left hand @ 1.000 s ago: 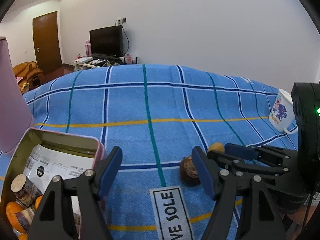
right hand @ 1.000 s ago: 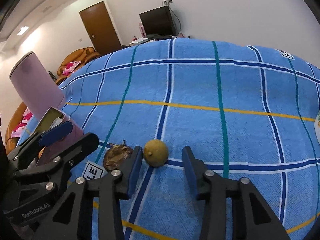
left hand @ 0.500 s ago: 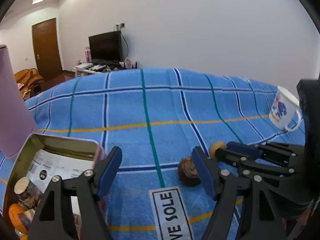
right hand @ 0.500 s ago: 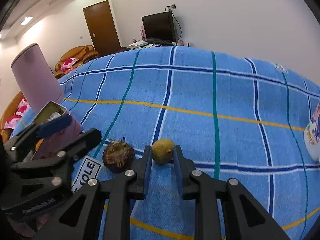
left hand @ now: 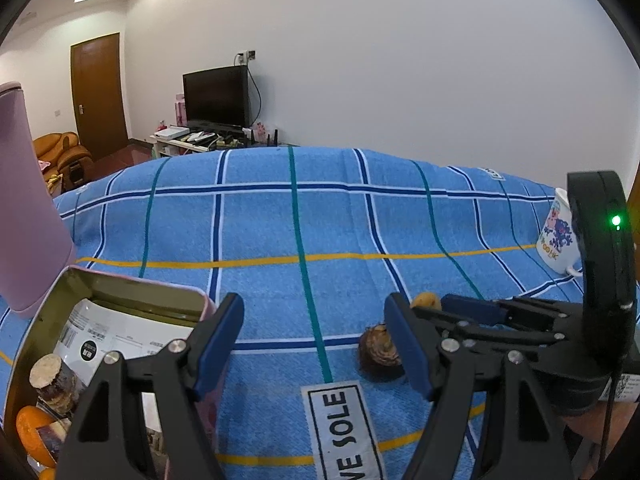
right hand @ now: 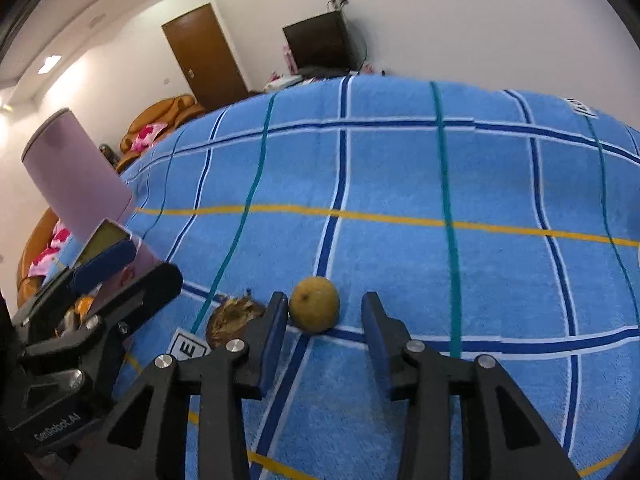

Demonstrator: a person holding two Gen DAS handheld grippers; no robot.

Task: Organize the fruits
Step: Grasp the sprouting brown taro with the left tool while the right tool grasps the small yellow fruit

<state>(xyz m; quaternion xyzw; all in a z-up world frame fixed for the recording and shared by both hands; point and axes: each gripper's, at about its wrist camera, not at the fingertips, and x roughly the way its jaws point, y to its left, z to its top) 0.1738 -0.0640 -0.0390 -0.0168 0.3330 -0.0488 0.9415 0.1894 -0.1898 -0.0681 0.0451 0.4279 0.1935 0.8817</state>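
Fruits were recorded in two places on the blue plaid cloth point(right hand: 400, 168). A yellow-brown round fruit point(right hand: 314, 309) lay on a dark blue stripe, just ahead of the right gripper point(right hand: 324, 344), whose jaws were held apart on either side of it, with a clear gap at the right-hand jaw; contact at the other jaw could not be judged. A dark brown fruit point(right hand: 234, 317) lay just beside it, outside that gripper, close to a printed label point(left hand: 344, 432) sewn on the cloth. The left gripper point(left hand: 316, 348) was held wide apart with nothing between its jaws. An open pink tin point(left hand: 132, 280) at the near left edge contained an orange fruit point(left hand: 34, 428). A white mug point(left hand: 558, 240) stood near the right edge.
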